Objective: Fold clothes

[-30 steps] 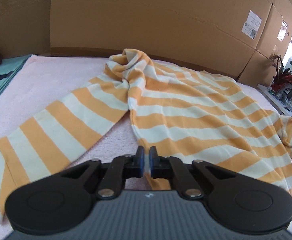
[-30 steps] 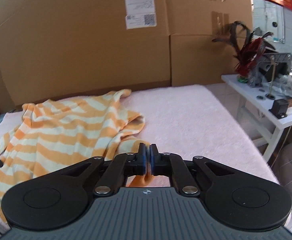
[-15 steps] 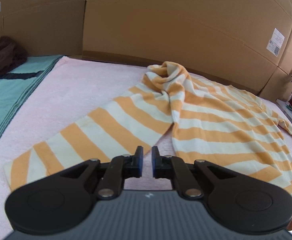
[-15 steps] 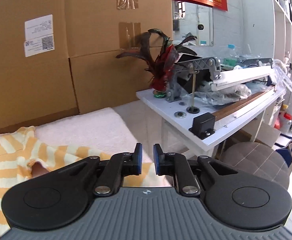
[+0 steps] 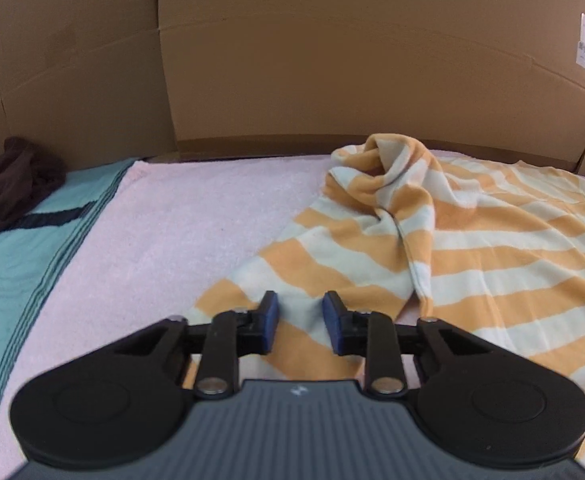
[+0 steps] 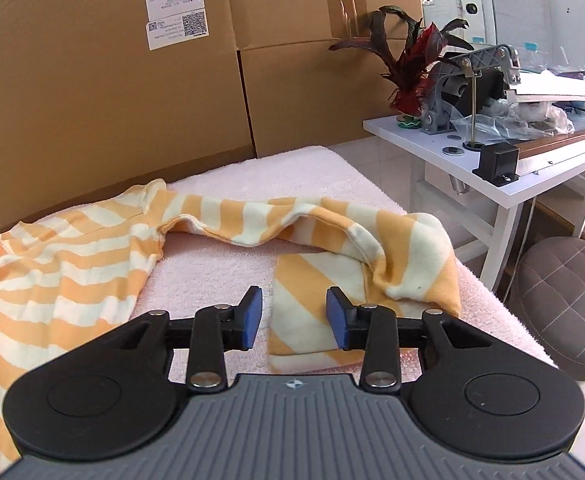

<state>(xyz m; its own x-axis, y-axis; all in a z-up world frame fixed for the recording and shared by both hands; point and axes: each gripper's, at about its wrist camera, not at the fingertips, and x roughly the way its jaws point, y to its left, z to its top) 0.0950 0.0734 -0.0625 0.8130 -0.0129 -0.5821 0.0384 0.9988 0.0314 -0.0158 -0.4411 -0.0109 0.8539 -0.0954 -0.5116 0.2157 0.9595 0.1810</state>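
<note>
A pink fleecy blanket (image 5: 180, 216) covers the flat surface, its pile soft and nubbly; it runs back to a wall of cardboard boxes (image 5: 332, 64) and, in the right wrist view, ends at a rounded edge (image 6: 504, 304) on the right side; at its left border lies a teal towel (image 5: 8, 280) with dark stripes along the seam; a dark brown garment (image 5: 12, 180) sits bunched on the teal at the far left; spread across the pink is the orange-and-cream striped sweater (image 5: 492, 256), body lying fairly flat, collar area heaped near the boxes; one sleeve (image 6: 332, 240) stretches rightward and doubles back on itself near the blanket's right edge.
</note>
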